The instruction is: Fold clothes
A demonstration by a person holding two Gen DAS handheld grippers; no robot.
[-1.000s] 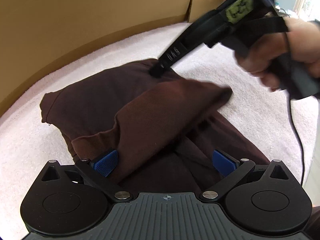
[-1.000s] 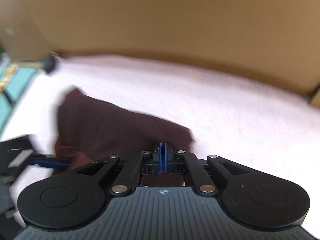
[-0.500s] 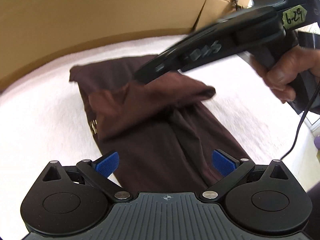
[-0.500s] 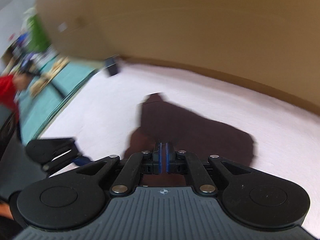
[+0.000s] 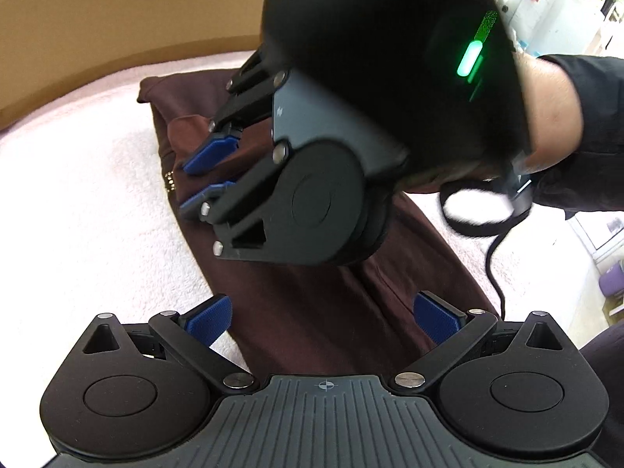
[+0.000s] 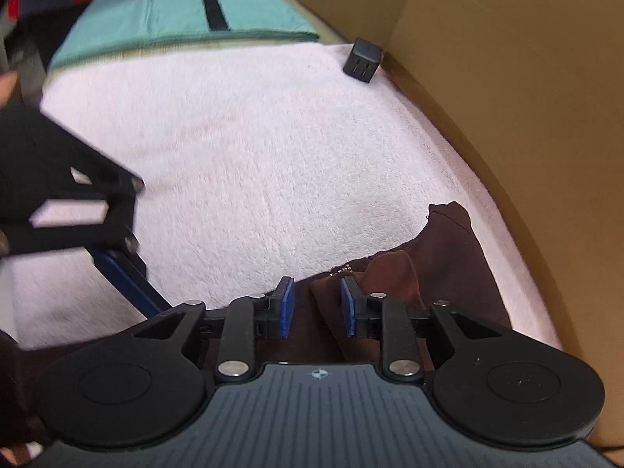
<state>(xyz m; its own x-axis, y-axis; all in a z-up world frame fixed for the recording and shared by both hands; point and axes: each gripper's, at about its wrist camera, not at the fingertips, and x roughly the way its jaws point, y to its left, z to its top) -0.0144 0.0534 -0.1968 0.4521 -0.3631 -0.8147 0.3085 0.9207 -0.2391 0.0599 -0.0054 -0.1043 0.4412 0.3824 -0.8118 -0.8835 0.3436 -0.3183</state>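
Sleeve folded across – right gripper (image 6: 316, 306) letting go

Its jaws have just been opening over the maroon garment (image 5: 312, 312), nothing pinched; left gripper (image 5: 323, 318) hovers spread wide, empty, likely awaiting the next fold.

We saw a dark maroon-brown cloth garment (image 5: 312, 312) lying flat on the pale pink fleecy blanket (image 5: 78, 195), folded into a long narrow strip that ran away from the left gripper (image 5: 323, 319) and passed between its parted pads. Under the right gripper (image 6: 316, 306) a flap (image 6: 390, 273) lay folded over the garment's far end.
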